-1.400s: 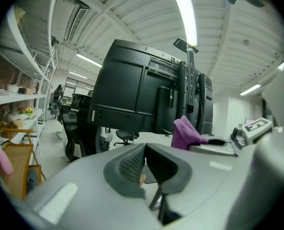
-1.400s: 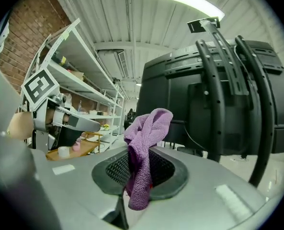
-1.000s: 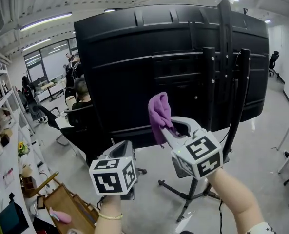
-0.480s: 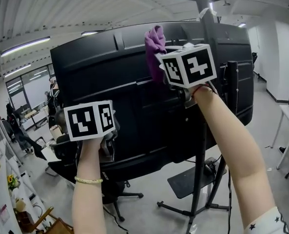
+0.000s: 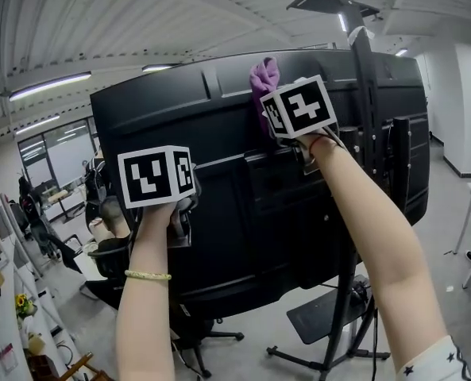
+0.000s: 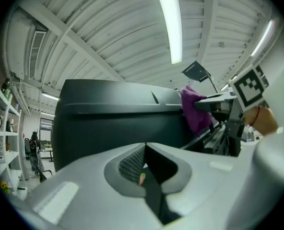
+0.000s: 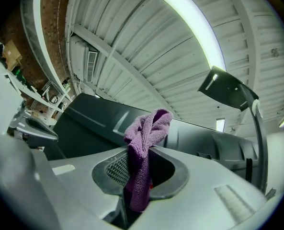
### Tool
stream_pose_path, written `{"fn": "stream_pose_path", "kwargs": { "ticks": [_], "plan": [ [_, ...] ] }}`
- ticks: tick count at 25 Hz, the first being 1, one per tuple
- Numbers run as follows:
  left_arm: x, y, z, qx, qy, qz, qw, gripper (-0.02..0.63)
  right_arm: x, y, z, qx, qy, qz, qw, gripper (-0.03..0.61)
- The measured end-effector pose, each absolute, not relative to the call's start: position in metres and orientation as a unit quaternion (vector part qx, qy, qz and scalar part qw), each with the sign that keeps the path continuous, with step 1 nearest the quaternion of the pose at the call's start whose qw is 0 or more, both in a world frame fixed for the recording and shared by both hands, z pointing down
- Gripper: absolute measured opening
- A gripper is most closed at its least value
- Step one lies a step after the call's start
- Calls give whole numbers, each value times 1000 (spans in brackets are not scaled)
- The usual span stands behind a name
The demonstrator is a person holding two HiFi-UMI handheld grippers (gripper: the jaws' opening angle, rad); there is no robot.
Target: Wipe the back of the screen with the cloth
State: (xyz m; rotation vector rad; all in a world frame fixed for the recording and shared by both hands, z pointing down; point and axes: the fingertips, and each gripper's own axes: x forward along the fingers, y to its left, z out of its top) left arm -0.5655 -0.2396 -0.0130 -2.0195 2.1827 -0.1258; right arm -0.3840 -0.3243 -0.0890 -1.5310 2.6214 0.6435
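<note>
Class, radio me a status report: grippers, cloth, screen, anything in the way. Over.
Right gripper shut on the purple cloth; left gripper shut, empty. Cloth high on the screen's back, near its top edge. Stand post close to its right.

purple cloth; black screen

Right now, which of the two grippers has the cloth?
The right gripper: the purple cloth is pinched between its jaws, up by the top edge of the screen. The left gripper has its jaws together on nothing.
</note>
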Motion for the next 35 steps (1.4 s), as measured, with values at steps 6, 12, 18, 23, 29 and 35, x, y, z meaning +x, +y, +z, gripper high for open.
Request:
{"fn": "stream_pose_path", "kwargs": {
  "ticks": [6,12,18,23,29,35],
  "plan": [
    [-616,-219,-24,-646,760,-18,74,8,-489,-263,-97,-402,878,259,18,67],
    [-680,-172,-20,-605,794,19,48,8,-593,-213,-81,-319,901,294,-5,67],
    [-713,-143,9,-578,815,9,45,8,-618,-197,-75,-372,773,510,-58,67],
    [-712,-148,68,-600,799,-7,39,8,-634,-207,-6,-370,671,619,-171,67],
    [-686,-165,154,-627,778,-17,5,8,-628,-201,97,-328,664,637,-212,67],
    [-674,-157,242,-631,775,-24,-15,8,-614,-205,212,-300,699,596,-257,67]
  ]
}}
